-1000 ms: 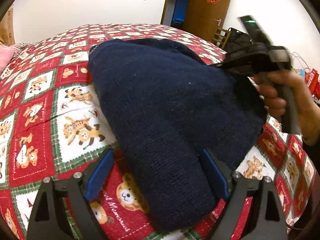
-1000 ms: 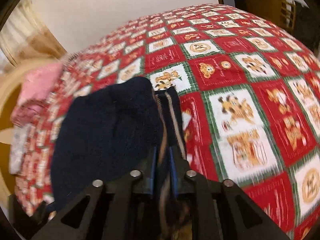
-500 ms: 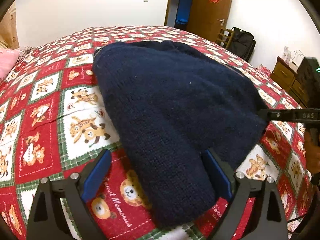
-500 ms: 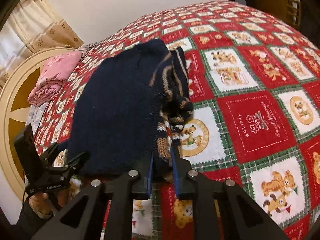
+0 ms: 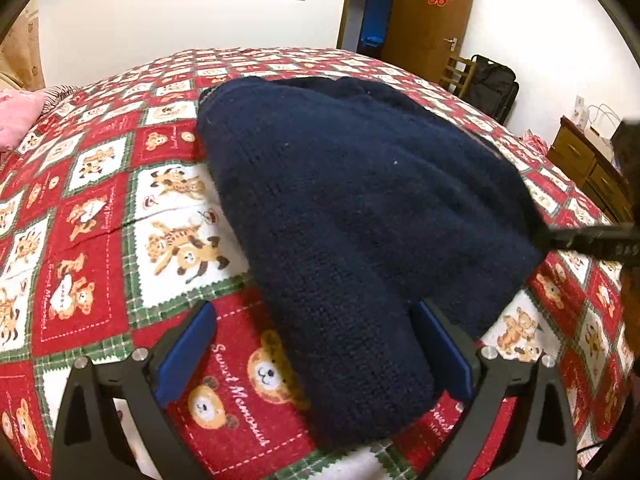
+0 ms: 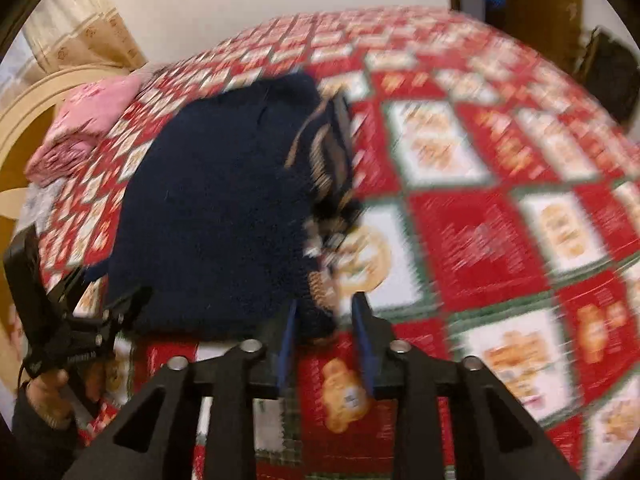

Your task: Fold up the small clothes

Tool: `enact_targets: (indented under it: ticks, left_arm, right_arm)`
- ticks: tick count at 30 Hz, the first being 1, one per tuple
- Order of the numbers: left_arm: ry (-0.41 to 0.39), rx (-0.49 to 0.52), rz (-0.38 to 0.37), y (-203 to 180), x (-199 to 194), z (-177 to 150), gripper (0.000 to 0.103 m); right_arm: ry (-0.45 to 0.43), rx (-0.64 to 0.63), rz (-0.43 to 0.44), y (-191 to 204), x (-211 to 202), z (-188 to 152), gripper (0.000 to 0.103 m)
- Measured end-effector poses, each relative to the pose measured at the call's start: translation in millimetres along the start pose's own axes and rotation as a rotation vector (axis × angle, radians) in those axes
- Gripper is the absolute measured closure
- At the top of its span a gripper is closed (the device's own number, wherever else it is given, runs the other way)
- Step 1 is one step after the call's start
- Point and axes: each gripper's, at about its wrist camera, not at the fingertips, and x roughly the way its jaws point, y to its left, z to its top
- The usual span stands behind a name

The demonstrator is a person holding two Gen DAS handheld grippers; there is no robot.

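My sweater [image 5: 360, 208]: navy knit, tan stripes at the edge. My quilt [image 5: 92, 216]: red and white squares, green plaid borders, brown bears. Pink clothes [image 6: 84, 120].

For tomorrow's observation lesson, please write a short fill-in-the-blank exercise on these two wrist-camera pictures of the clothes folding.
1. The folded sweater is dark ____ in colour.
2. It lies on a red, white and green quilt printed with cartoon ____.
3. The left gripper stands wide ____, with the sweater's near end between its fingers.
4. The folded garment by the headboard is ____.

Missing words: blue; bears; open; pink
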Motion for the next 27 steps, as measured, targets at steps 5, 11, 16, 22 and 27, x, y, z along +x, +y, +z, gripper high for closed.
enact_targets:
  ticks: [5,11,16,22,27]
  left_arm:
    - [0.008,-0.005,0.002,1,1,0,0.000]
    - [0.016,-0.005,0.013,-1,3,1,0.000]
    - [0.012,-0.017,0.017,1,1,1,0.000]
    - [-0.053,-0.011,0.116,-5,-24,1,0.000]
    - [-0.026,0.058,0.196,-15,-14,-1,0.000]
  right_arm:
    - [-0.132,-0.064,0.076,37,-14,28,0.063]
    - [-0.111,-0.177,0.209,80,25,37,0.063]
    - [-0.008,-0.163,0.121,68,70,27,0.063]
    - [-0.040,-0.238,0.184,73,47,57,0.063]
    - [-0.063,-0.239,0.344,112,62,125,0.063]
